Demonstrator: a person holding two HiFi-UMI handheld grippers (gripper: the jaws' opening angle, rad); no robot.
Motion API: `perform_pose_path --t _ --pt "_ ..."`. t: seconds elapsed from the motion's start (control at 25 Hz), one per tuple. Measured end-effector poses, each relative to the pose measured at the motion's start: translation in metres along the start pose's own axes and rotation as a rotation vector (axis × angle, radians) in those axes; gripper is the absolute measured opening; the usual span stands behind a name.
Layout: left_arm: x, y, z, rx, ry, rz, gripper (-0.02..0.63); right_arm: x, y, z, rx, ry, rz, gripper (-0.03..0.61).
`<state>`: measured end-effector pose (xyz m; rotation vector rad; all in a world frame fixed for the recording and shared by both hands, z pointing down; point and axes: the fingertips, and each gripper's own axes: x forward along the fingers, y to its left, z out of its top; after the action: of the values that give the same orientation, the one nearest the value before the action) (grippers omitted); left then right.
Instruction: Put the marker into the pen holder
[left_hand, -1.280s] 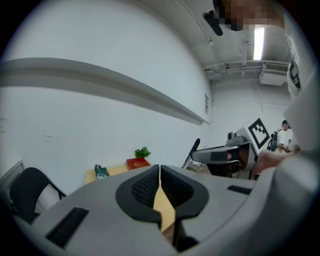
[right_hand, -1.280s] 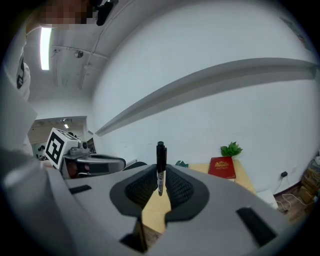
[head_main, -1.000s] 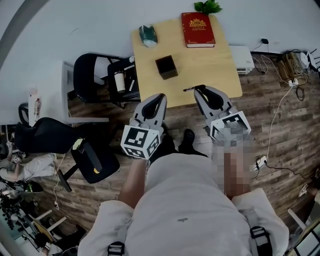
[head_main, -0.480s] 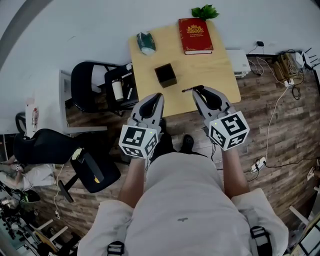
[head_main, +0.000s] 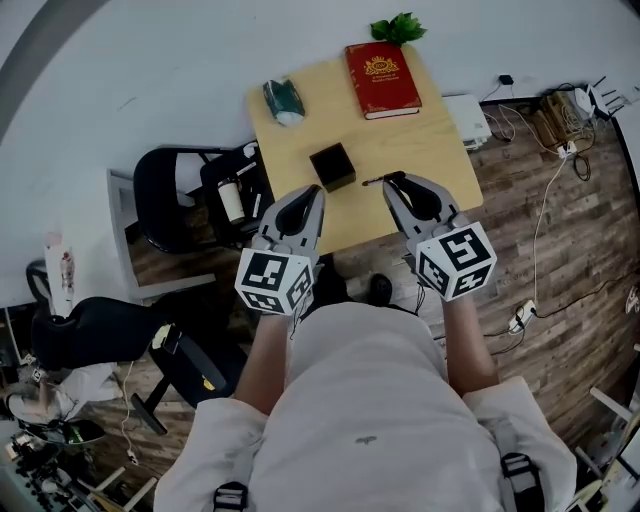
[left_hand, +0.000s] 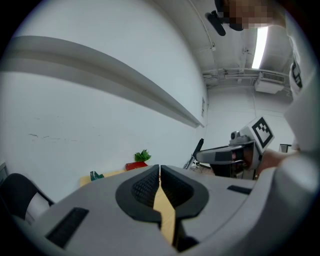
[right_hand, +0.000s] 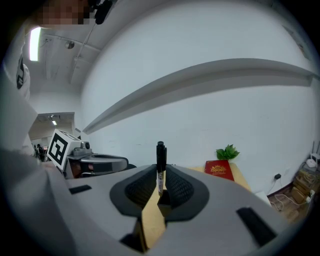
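Observation:
The black marker (right_hand: 160, 162) stands upright between the jaws of my right gripper (right_hand: 160, 175), which is shut on it. In the head view the marker (head_main: 374, 181) sticks out left of the right gripper (head_main: 397, 181), over the near edge of the wooden table (head_main: 440, 150). The black cube pen holder (head_main: 332, 165) sits on the table just ahead, between the two grippers. My left gripper (head_main: 314, 191) hovers at the table's near edge, jaws shut with nothing between them (left_hand: 160, 168). From the left gripper view, the right gripper (left_hand: 231, 155) and the marker (left_hand: 198, 149) show on the right.
A red book (head_main: 382, 78), a green plant (head_main: 397, 28) and a teal object (head_main: 284, 100) lie at the table's far side by the white wall. Black chairs (head_main: 180, 190) stand left of the table. A white box (head_main: 468, 120) and cables (head_main: 560, 110) lie on the floor at right.
The table and pen holder have drawn nearer to both grippers and shifted slightly left in view. The right gripper still grips the marker; the left stays shut.

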<state>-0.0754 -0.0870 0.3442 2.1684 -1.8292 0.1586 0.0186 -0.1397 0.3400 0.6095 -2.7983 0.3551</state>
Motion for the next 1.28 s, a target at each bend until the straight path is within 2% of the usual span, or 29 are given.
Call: perform_pose_path --t 0.6,1.28 --pt "0.024 0.062 0.004 -0.009 0.013 -0.128 0.009 0.059 0.006 -0.002 0.018 0.062 -0.119 0.054" --pt "0.028 0.109 -0.011 -0.021 0.066 -0.255 0.009 0.108 0.013 -0.028 0.059 0.143 -0.248 0.054"
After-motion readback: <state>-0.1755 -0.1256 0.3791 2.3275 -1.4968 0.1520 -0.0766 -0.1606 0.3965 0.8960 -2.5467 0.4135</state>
